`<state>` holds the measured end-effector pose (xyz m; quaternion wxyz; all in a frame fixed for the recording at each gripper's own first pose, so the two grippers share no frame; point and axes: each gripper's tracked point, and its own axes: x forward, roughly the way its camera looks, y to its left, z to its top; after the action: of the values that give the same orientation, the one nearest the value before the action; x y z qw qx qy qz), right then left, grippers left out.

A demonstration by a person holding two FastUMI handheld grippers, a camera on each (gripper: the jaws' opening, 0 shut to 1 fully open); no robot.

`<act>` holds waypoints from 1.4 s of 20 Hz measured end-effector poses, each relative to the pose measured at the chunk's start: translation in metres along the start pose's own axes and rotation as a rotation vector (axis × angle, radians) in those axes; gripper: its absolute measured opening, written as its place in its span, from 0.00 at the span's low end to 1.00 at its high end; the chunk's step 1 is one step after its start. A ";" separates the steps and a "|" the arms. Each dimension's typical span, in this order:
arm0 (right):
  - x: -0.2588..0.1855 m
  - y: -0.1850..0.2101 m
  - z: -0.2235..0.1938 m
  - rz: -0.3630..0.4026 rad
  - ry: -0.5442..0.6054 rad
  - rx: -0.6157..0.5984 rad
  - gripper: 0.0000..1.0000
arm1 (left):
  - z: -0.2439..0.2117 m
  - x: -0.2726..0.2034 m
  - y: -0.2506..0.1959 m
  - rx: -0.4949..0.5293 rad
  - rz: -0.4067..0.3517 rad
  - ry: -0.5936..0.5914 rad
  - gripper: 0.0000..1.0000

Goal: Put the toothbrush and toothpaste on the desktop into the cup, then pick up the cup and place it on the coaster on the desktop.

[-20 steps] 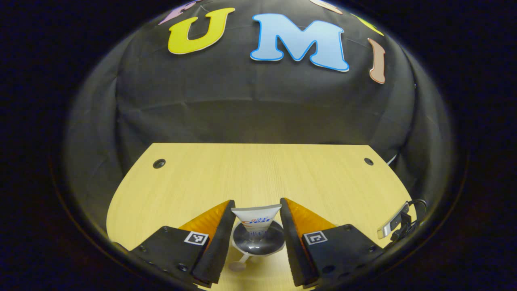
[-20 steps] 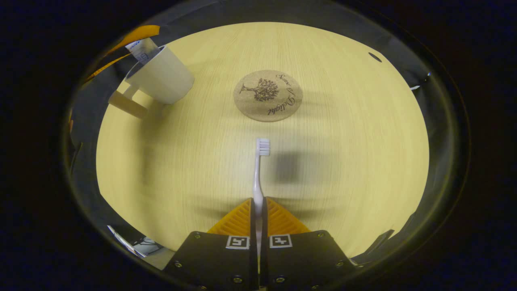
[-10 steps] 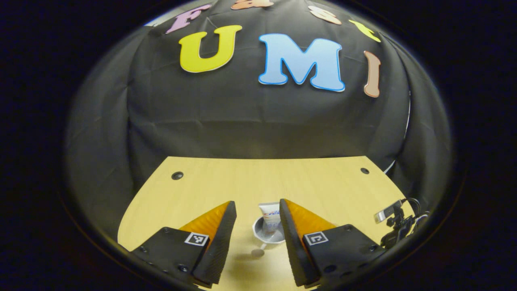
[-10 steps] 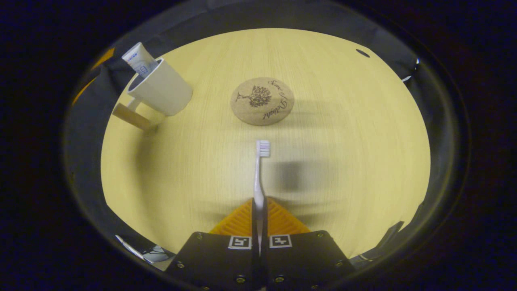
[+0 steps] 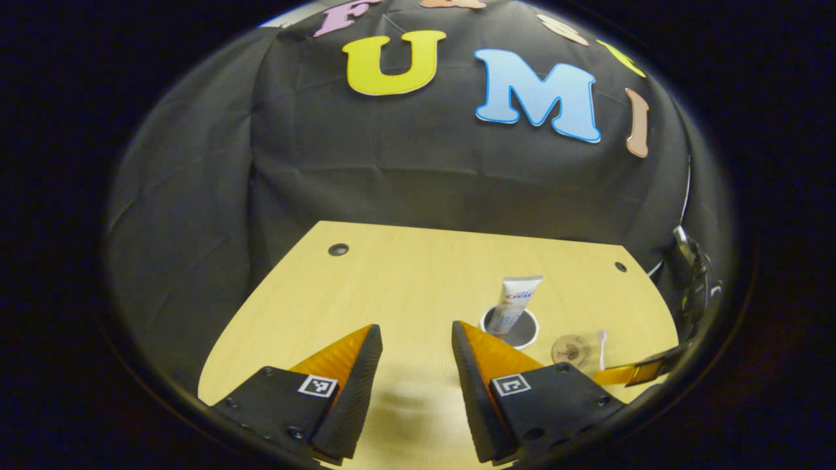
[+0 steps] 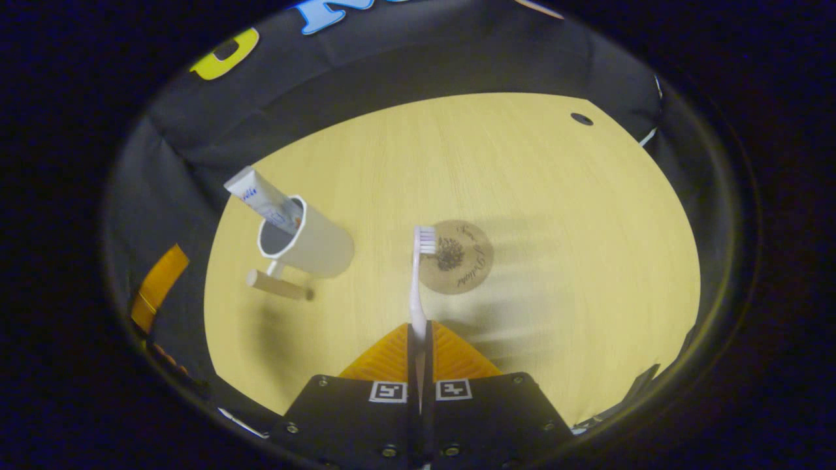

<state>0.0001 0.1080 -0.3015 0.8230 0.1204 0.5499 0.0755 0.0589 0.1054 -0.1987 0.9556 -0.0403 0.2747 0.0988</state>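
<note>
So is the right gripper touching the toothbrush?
Touching: the right gripper view shows the right gripper shut on the toothbrush handle, both fingers pressing it.

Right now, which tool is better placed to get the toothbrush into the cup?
Right. The right tool already grips the toothbrush near the cup; the left tool is open and holds nothing.

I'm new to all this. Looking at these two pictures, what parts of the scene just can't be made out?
- Lower part of the toothpaste: hidden inside the cup, both views.
- Toothbrush handle end: hidden between the right claw fingers, right gripper view.
- Coaster: too small for its print to be made out, left gripper view.
- Right claw in the left gripper view: cut off at the edge.
- Cup's outside: behind the left claw finger, left gripper view.
</note>
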 end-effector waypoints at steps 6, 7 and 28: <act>-0.015 0.061 0.077 0.124 -0.138 0.086 0.02 | -0.029 -0.020 0.043 -0.017 0.071 0.049 0.71; -0.017 0.070 0.093 0.138 -0.168 0.104 0.01 | -0.032 -0.025 0.050 -0.025 0.082 0.054 0.71; 0.043 0.112 0.114 0.105 -0.508 0.061 0.04 | -0.077 -0.093 0.101 -0.091 0.224 0.111 0.72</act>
<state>0.1232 0.2130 -0.2669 0.9258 0.1885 0.3205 0.0687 -0.0794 0.1781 -0.2161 0.9191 -0.0582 0.3249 0.2151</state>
